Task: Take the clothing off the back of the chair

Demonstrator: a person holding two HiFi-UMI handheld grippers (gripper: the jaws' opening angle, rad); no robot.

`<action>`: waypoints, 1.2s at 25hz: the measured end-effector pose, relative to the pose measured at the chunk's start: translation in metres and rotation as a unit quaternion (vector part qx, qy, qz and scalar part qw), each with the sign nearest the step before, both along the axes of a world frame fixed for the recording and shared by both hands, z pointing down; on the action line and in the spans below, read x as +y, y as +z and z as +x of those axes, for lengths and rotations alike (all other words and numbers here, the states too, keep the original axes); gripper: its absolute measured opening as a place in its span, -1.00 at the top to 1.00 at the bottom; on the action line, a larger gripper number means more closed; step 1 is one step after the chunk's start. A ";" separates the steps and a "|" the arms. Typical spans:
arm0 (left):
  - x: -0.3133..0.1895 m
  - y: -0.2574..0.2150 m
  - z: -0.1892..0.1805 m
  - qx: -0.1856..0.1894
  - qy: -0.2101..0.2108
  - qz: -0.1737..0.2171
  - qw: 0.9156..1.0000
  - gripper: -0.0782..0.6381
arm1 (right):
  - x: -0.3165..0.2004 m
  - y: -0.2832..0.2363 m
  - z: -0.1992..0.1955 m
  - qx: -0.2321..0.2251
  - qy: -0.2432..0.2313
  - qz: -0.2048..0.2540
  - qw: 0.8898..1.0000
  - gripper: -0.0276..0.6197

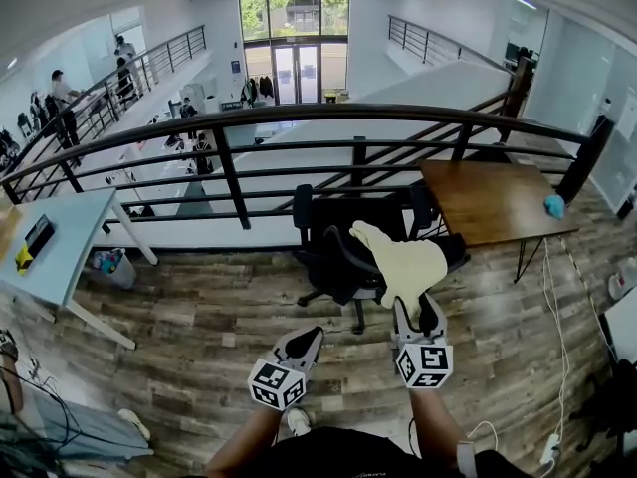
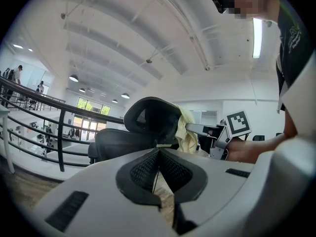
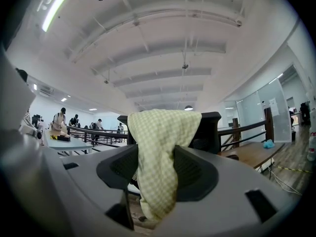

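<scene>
Pale yellow checked cloth garment (image 1: pixel 410 265) is draped over the back of the black mesh office chair (image 1: pixel 328 232). The right tool (image 1: pixel 416 313) grips the garment's hanging part, pads against both sides. The left tool (image 1: pixel 311 337) is closed and empty, short of the chair.

Recommendation: confirm a firm pinch, then lift clear of the backrest before drawing away, lest the fabric snag.

Small grey bin (image 1: pixel 107 264) under the pale counter (image 1: pixel 75 232): contents too small to identify.
</scene>
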State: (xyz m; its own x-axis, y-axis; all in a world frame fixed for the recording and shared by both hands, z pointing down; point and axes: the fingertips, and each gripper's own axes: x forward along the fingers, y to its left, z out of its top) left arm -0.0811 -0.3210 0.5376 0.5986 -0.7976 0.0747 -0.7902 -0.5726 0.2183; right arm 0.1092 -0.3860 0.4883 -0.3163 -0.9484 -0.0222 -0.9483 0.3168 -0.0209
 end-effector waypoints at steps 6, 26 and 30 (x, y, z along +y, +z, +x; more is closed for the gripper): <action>0.000 0.004 -0.002 0.004 -0.004 -0.008 1.000 0.75 | 0.004 -0.001 0.003 -0.001 -0.003 -0.002 1.000 0.54; 0.019 0.009 -0.014 -0.004 -0.022 -0.016 1.000 0.75 | 0.020 -0.008 -0.001 -0.002 -0.017 0.007 1.000 0.75; 0.022 0.007 -0.014 -0.007 -0.025 -0.013 1.000 0.75 | 0.026 -0.008 0.000 -0.003 -0.024 0.009 1.000 0.75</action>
State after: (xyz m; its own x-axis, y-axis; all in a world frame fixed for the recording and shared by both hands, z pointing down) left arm -0.0955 -0.2985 0.5445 0.5575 -0.8236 0.1042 -0.8203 -0.5272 0.2216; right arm 0.1091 -0.3599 0.4805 -0.3614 -0.9315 -0.0411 -0.9317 0.3625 -0.0212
